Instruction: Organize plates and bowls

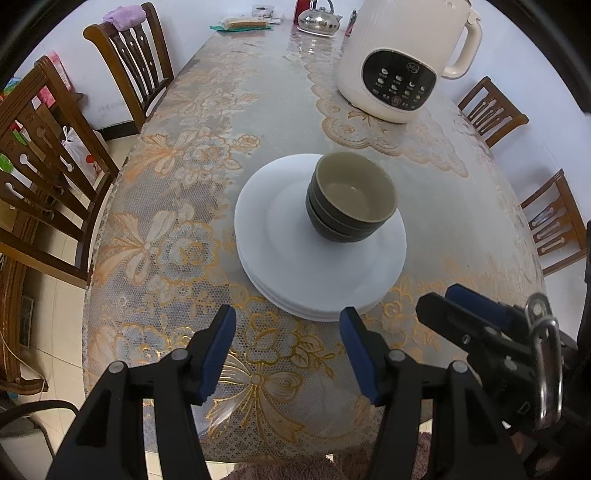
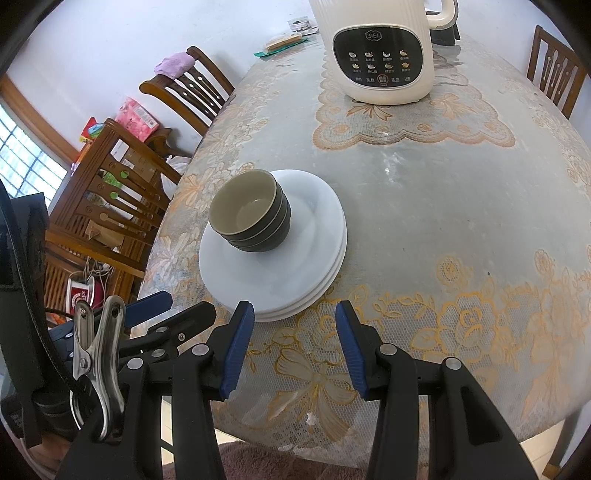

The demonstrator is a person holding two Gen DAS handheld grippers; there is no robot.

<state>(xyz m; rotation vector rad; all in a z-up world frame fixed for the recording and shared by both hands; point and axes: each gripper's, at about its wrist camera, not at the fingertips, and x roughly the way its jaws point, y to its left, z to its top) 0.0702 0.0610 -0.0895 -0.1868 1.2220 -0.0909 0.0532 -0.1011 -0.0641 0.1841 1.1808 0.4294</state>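
1. The left gripper (image 1: 288,325) and the right gripper (image 2: 295,319) both hover with blue-padded jaws spread, holding nothing.
2. Three nested dark glazed bowls with beige insides (image 1: 351,199) sit on three stacked round white plates (image 1: 295,258).
3. The stack rests on the lace-patterned oval table (image 1: 184,229), near a cream ribbed kettle-like appliance (image 1: 402,59).

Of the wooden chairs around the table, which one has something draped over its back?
The chair at the far left end of the table: a purple cloth hangs over its top rail. The other chairs' top rails are bare.

White walls — wooden chairs (image 1: 129,62)
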